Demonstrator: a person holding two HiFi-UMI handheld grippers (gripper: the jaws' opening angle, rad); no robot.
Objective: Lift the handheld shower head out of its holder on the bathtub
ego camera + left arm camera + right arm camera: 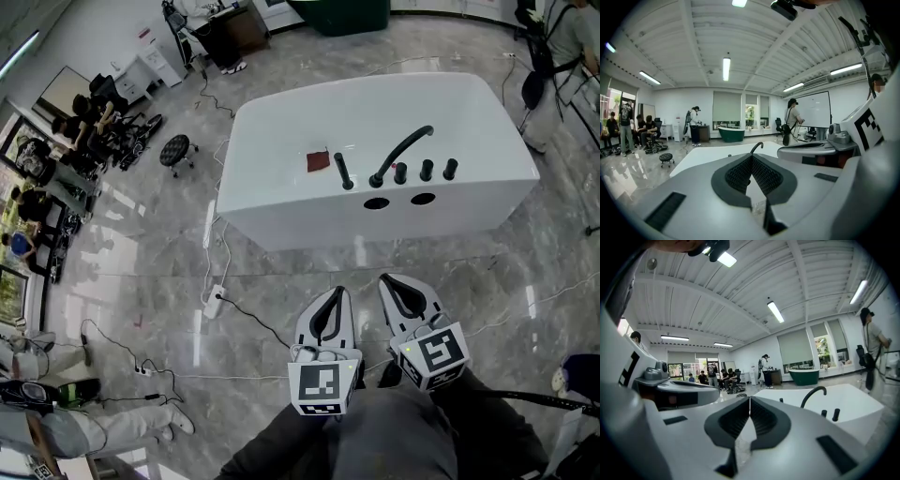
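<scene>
Low by the lap, holding left gripper (333,293) and right gripper (398,281) side by side, both aimed toward the bathtub (281,141), jaws on each pressed together with nothing between; probably kept shut because well apart from the tub, nothing to grab yet. Across the floor, standing upright in its holder on the tub deck just left of the curved spout (403,150): handheld shower head (343,171), untouched. Judged as approach; will need jaws spread before closing round the black handle and lifting straight up.
</scene>
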